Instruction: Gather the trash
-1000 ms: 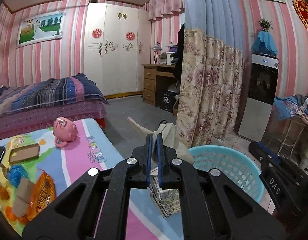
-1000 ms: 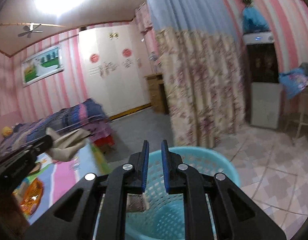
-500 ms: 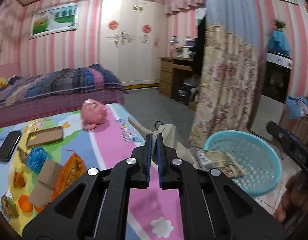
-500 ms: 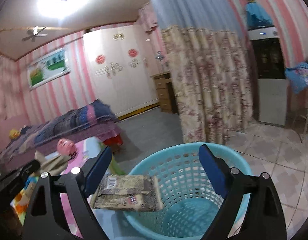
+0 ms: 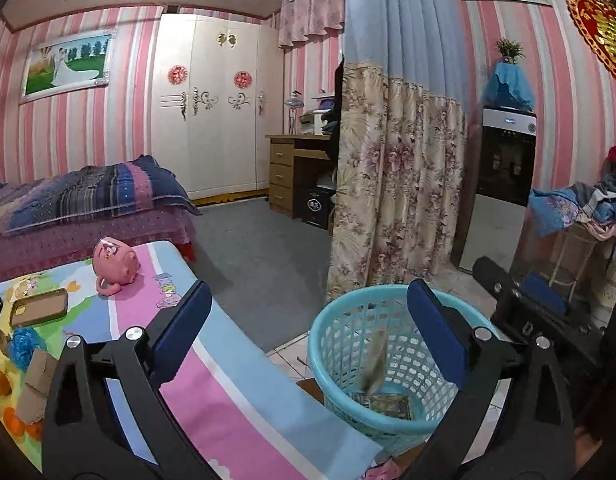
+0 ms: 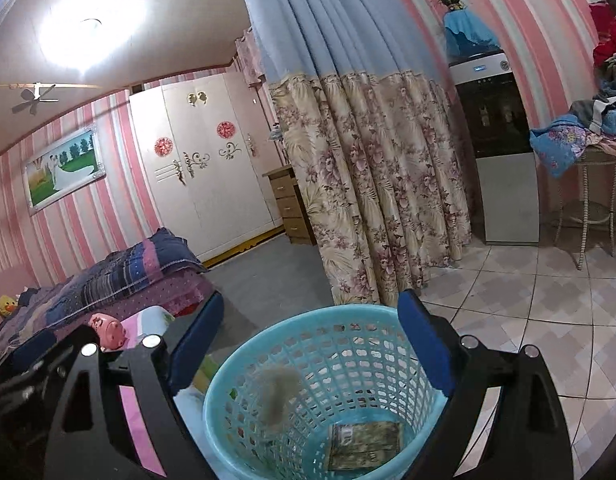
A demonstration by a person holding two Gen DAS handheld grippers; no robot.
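trash: two pieces in the basket, the rest back on the bench to your left.

the flat wrapper [image 6: 364,445] lies on the basket [image 5: 328,344] floor and a blurred beige scrap [image 6: 277,394] is mid-fall inside. both jaw pairs have just been opening and stand wide, nothing between them: left hand-held gripper [image 5: 308,332], right hand-held gripper [image 6: 310,350]. remaining scraps, the cardboard [image 5: 35,384] and the blue wad [image 5: 21,342], sit at the bench's [image 5: 235,392] far left, long axis of the cardboard roughly away from you. i'd say the left hand is nearer.
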